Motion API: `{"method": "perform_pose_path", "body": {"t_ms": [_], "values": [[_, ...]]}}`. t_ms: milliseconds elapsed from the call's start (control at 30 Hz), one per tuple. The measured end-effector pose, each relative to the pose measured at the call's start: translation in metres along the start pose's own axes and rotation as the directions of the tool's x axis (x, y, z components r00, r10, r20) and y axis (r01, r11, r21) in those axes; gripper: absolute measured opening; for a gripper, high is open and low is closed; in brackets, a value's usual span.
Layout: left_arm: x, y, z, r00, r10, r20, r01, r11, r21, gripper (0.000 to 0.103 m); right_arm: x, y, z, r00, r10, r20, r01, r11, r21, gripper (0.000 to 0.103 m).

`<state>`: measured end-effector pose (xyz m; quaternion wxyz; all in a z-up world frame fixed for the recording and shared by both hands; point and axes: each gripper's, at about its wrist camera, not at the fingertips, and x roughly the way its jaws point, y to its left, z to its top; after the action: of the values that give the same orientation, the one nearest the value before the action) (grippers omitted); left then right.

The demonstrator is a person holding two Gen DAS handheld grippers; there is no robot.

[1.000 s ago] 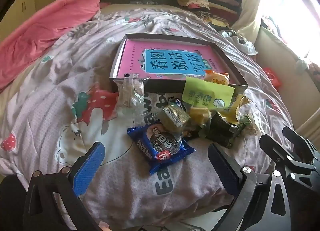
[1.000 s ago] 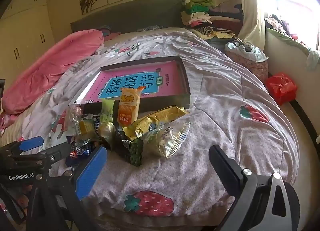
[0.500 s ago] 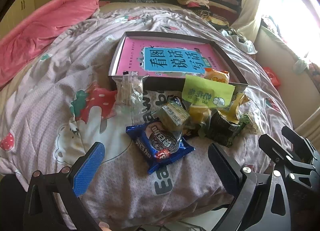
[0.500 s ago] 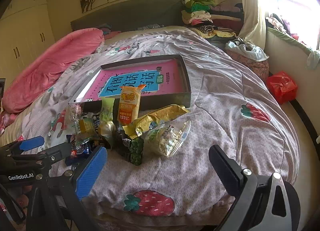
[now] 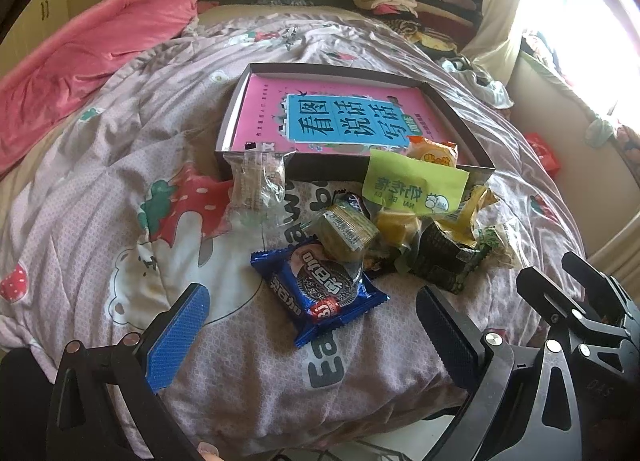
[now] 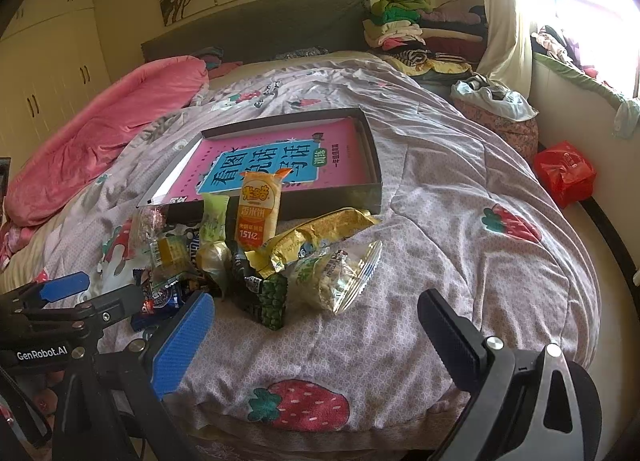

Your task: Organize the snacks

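A pile of wrapped snacks lies on the bed in front of a shallow dark box (image 5: 456, 117) with a pink book inside. Nearest is a blue cookie pack (image 5: 320, 289), then a green-yellow pack (image 5: 414, 185) and a clear pack (image 5: 260, 185). My left gripper (image 5: 312, 335) is open and empty, just short of the blue pack. In the right wrist view, an orange rice-cracker pack (image 6: 258, 211) leans on the box (image 6: 372, 165), with a clear bag (image 6: 340, 277) in front. My right gripper (image 6: 316, 335) is open and empty, near the clear bag.
The bed has a lilac strawberry quilt (image 6: 460, 221) and a pink blanket (image 5: 80, 61) at the left. Folded clothes (image 6: 404, 25) are stacked by the headboard. A red bag (image 6: 564, 173) lies on the floor at the right, under the window.
Both grippers have edged slightly forward toward the snack pile. Nothing has been picked up or moved.
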<state>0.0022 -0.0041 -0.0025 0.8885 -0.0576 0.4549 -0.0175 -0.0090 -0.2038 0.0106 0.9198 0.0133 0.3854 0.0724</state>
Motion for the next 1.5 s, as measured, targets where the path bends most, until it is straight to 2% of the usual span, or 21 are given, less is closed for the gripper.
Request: {"method": "perform_pose_path", "body": {"t_ms": [1067,1500], "values": [[0.014,0.016,0.001,0.999,-0.005,-0.035,0.003,0.999,-0.046,0.103,0.009,-0.012,0.000,1.000,0.003,-0.029,-0.001,0.998,0.058,0.103],[0.033,0.004,0.020,0.995,-0.087,-0.045,0.085,0.995,-0.047,0.102,0.021,-0.026,0.004,0.999,-0.009,-0.048,0.014,0.995,0.102,0.103]]}}
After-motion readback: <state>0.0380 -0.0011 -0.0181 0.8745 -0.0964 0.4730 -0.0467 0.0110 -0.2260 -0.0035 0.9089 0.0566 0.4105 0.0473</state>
